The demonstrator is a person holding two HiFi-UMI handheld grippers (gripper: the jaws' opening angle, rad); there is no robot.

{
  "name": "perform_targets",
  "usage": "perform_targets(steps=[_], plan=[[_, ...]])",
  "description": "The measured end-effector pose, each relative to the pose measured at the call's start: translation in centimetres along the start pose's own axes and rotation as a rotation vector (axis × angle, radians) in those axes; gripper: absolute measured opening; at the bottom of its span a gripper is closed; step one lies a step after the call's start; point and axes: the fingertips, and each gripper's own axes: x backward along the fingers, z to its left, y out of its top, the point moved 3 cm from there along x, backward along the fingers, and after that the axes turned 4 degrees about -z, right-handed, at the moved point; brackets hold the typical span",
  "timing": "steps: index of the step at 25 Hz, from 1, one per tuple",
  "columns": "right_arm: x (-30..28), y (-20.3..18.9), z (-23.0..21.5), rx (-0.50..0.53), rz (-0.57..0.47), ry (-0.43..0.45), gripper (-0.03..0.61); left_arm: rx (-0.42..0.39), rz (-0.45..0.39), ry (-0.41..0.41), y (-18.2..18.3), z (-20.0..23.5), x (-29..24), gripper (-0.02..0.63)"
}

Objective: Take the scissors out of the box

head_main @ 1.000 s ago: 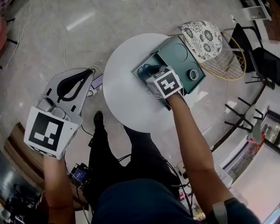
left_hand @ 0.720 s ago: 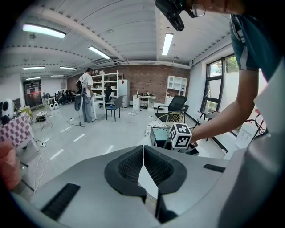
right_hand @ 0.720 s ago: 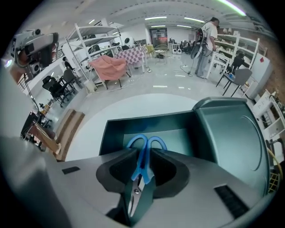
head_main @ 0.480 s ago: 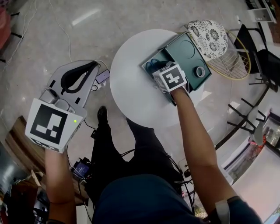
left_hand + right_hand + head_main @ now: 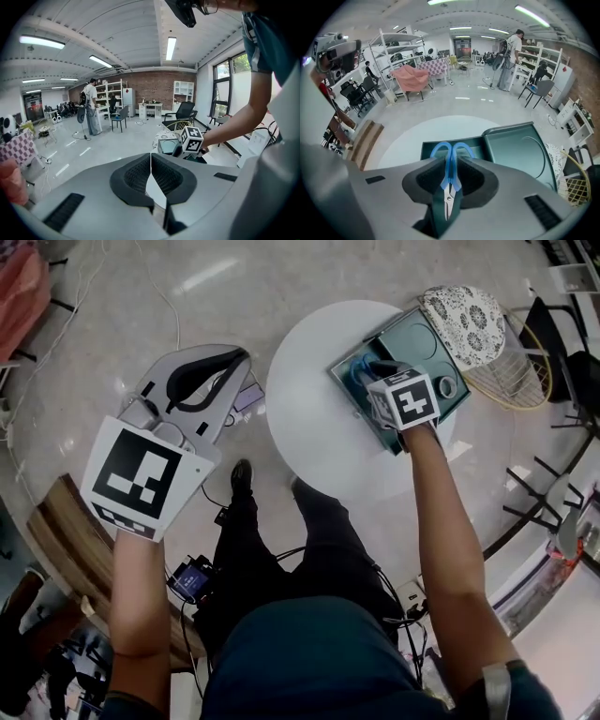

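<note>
A dark green box (image 5: 349, 390) lies open on the round white table (image 5: 319, 427), its lid (image 5: 422, 334) folded back to the right. My right gripper (image 5: 377, 374) reaches into the box's tray (image 5: 427, 149) and is shut on the blue-handled scissors (image 5: 451, 153). The handle loops stick out past the pads and the blades point back toward the camera. In the head view a bit of the blue scissors (image 5: 359, 379) shows at the jaws. My left gripper (image 5: 240, 358) hangs over the floor left of the table, shut (image 5: 151, 158) on nothing.
A small ring-shaped object (image 5: 446, 387) lies in the lid. A wire chair with a patterned cushion (image 5: 464, 317) stands right behind the table. Cables (image 5: 239, 399) and a wooden bench (image 5: 56, 531) are on the floor at left. A person (image 5: 92, 112) stands far off.
The head view has swung, so the table and both grippers sit further right and higher. The right gripper stays at the box's tray. The left gripper stays shut beside the table.
</note>
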Motion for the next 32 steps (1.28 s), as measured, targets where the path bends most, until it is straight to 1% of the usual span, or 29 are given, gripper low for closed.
perform_targets(steps=[3, 5, 10, 18, 23, 27, 32], plan=[[2.3, 0.6, -0.1, -0.003, -0.031, -0.016, 0.1, -0.015, -0.009, -0.004, 1.5, -0.9, 0.7, 0.023], [4.9, 1.5, 0.3, -0.007, -0.058, -0.03, 0.1, -0.031, -0.016, -0.007, 3.3, -1.4, 2.1, 0.023], [11.5, 4.1, 2.1, -0.017, -0.159, -0.067, 0.1, -0.077, -0.041, -0.015, 7.3, -2.5, 6.2, 0.023], [22.5, 6.8, 2.2, -0.058, -0.311, -0.118, 0.1, -0.135, -0.076, -0.028, 13.7, -5.5, 9.4, 0.023], [28.5, 7.7, 3.2, -0.067, -0.407, -0.149, 0.1, -0.166, -0.099, -0.039, 16.3, -7.3, 11.3, 0.023], [33.4, 8.2, 4.2, -0.106, -0.498, -0.18, 0.1, -0.203, -0.122, -0.052, 18.4, -8.6, 13.2, 0.023], [40.7, 8.7, 6.1, -0.138, -0.616, -0.196, 0.1, -0.244, -0.152, -0.068, 21.6, -11.0, 15.9, 0.023]])
